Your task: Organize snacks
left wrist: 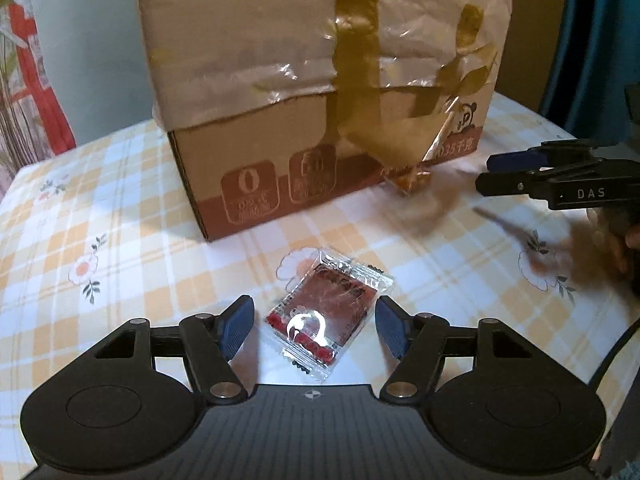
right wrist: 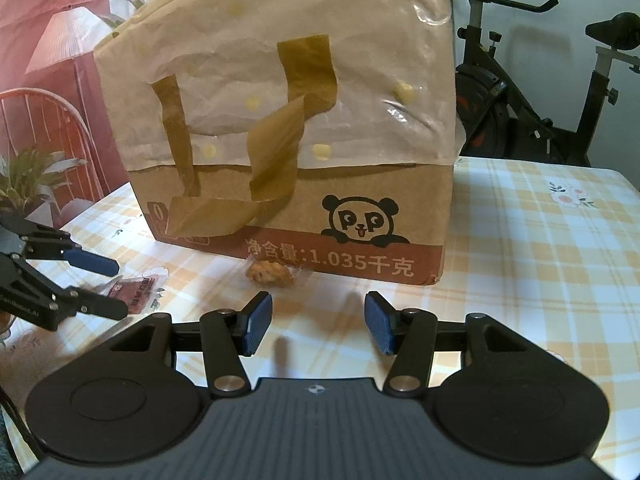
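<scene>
Grippers point forward and downward over a table spread with a checked, flowered tablecloth (left wrist: 120, 200), each facing a cardboard box (left wrist: 280, 160) that has a pale plastic bag (left wrist: 260, 32) pulled over its top.

The left gripper (left wrist: 315, 326) hangs low over the cloth with its jaws standing moderately wide. A red snack packet (left wrist: 326, 312) in clear wrap lies flat on the tablecloth between the two blue pads (left wrist: 236, 328); both pads stand clear of it, a gap showing on each side, so the packet is not gripped. In the right wrist view this same gripper (right wrist: 118, 288) enters from the left edge, and the packet (right wrist: 134, 292) peeks out from behind its fingers, mostly covered by them.

The right gripper (right wrist: 318, 322) is also parted to a middling width, with nothing between its pads. A small brown snack (right wrist: 268, 274) in clear wrap lies ahead of it on the cloth, right at the foot of the box, beyond the fingertips and a little left of the gap's centre. In the left wrist view that gripper (left wrist: 486, 174) reaches in from the right edge; the hand behind it is cut off and blurred, and the brown snack (left wrist: 408, 180) there is smeared and partly hidden by a hanging strip of the bag.

The printing on the box's left face is too blurred to read.
</scene>
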`<state>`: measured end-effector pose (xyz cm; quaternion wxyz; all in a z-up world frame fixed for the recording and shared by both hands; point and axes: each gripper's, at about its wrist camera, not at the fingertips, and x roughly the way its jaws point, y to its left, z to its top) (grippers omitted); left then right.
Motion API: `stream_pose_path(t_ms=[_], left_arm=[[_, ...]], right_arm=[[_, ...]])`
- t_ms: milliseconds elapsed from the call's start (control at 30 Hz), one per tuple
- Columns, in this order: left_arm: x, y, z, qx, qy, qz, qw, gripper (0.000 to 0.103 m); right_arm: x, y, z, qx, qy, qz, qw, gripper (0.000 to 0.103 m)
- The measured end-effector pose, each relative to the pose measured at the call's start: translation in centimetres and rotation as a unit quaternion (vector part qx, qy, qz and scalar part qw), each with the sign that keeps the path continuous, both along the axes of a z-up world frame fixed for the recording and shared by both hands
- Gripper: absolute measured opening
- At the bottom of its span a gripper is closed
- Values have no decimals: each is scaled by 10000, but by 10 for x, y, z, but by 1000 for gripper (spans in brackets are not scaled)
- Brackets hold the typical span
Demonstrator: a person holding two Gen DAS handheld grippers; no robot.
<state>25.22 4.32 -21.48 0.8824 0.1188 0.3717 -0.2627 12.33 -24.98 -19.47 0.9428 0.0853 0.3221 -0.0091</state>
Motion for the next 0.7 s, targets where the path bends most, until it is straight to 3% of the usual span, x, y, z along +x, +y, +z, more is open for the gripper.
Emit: stream_pose_path(t_ms=[233, 433, 533, 700], left_arm=[[5, -7, -2, -92, -75, 383, 9992, 74], [2, -16, 0, -147, -46, 1216, 9925, 61], [-2, -26, 4, -33, 138, 1501, 9886, 61], [-14, -33, 7, -380, 351, 1232, 9910, 62]], right_arm=[[1, -1, 0, -7, 32, 23, 10000, 55], [1, -1, -1, -26, 51, 52, 10000, 55], [1, -1, -1, -29, 50, 58, 10000, 55], [1, -2, -1, -29, 73, 72, 9999, 55]])
